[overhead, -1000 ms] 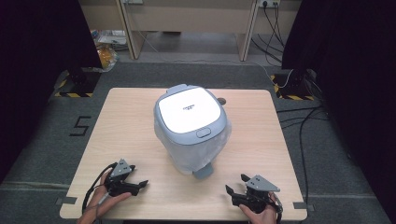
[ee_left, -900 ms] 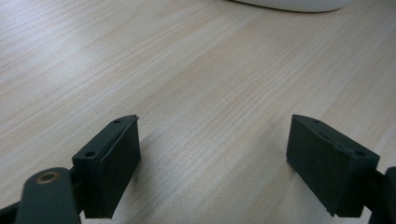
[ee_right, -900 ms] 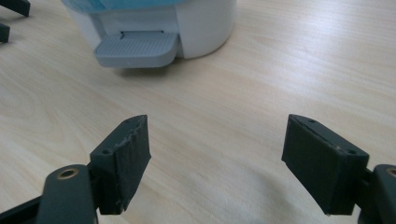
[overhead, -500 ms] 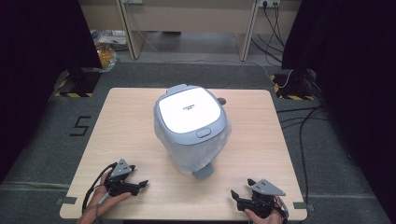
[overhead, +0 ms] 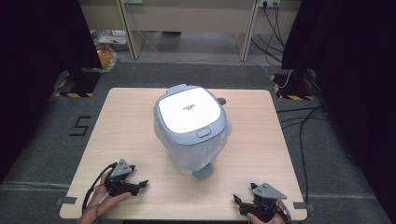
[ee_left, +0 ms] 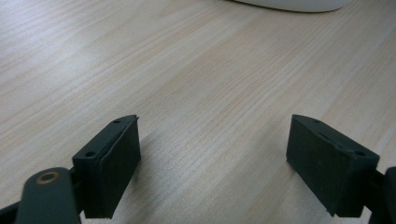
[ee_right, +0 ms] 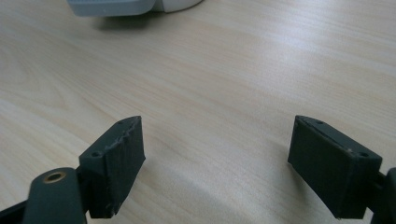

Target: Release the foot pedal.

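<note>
Quick count of what's here. One table (overhead: 135, 126), light wood, filling the middle of the frame. One rice cooker (overhead: 189, 112) sitting on it, centre of the frame, white lid, one button (overhead: 203, 133) on the front edge of that lid. Two grippers: left gripper (overhead: 140, 184) at lower left, right gripper (overhead: 239, 201) at lower right, two black jaws on each, so four jaws total. Two hands at the bottom edge, one per gripper. One number marking (overhead: 81, 126) on the floor, left of the table. One small dark round thing (overhead: 222, 101) by the cooker's upper right, can't tell what it is.
</note>
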`<state>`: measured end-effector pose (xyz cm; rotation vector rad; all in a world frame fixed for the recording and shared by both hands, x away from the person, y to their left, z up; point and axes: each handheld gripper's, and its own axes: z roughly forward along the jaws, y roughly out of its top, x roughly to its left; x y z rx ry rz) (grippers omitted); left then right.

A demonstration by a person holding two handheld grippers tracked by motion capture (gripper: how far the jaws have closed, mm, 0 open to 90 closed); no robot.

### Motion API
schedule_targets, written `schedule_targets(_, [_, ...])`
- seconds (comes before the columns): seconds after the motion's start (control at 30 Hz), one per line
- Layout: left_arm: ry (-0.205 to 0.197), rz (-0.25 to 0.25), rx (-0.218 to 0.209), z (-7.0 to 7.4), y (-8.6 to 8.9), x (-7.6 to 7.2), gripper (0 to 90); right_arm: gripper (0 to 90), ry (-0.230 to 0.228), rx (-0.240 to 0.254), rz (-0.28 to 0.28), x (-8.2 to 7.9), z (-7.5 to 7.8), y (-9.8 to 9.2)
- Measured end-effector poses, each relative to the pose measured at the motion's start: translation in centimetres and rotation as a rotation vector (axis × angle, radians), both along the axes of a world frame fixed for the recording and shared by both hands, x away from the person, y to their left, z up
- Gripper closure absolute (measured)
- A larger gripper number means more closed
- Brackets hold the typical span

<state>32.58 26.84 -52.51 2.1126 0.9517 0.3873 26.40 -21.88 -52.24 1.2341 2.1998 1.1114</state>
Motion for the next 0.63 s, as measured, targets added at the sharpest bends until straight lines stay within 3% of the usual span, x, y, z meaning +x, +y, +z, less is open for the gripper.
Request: schedule_targets(0.63, [0.000,0.000,0.000,0.00,0.00,0.00,16.9,17.8,-0.016,-0.025,0.001,-0.25,-0.34,-0.32])
